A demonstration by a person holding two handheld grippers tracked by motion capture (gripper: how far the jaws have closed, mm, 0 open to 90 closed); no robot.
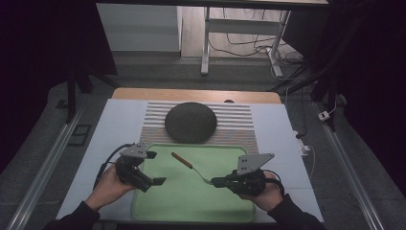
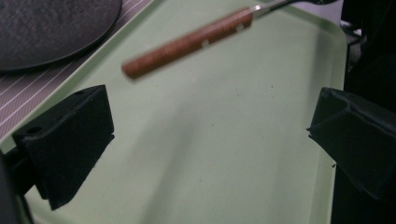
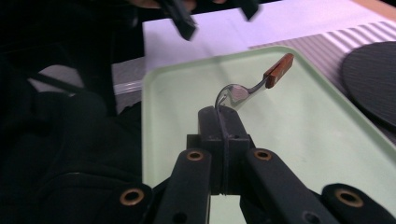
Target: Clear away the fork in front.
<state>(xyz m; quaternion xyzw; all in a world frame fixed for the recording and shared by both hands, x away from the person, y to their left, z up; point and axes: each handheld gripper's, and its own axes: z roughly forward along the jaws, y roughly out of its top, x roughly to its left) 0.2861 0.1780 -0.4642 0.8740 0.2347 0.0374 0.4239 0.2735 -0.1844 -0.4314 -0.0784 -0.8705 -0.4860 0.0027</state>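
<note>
Ahead of my right gripper [image 1: 214,182], pinched on the fork [image 1: 189,165] tines, the wooden handle runs up-left over the green tray [image 1: 191,206]. My left gripper [image 1: 154,168], jaws spread and empty, sits just beside the handle end, nearer it.

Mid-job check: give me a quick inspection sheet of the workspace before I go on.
Surface: pale table cover with a striped mat and a green tray.
Job's things: wooden-handled fork, tines clamped in the right gripper, handle out over the tray.
Clutter: dark round mat on the striped mat.
Grippers: left gripper open above the tray; right gripper shut on the fork.
Cables: one trails from the left gripper; more lie on the floor behind.
Surroundings: white table legs beyond; dark room.
</note>
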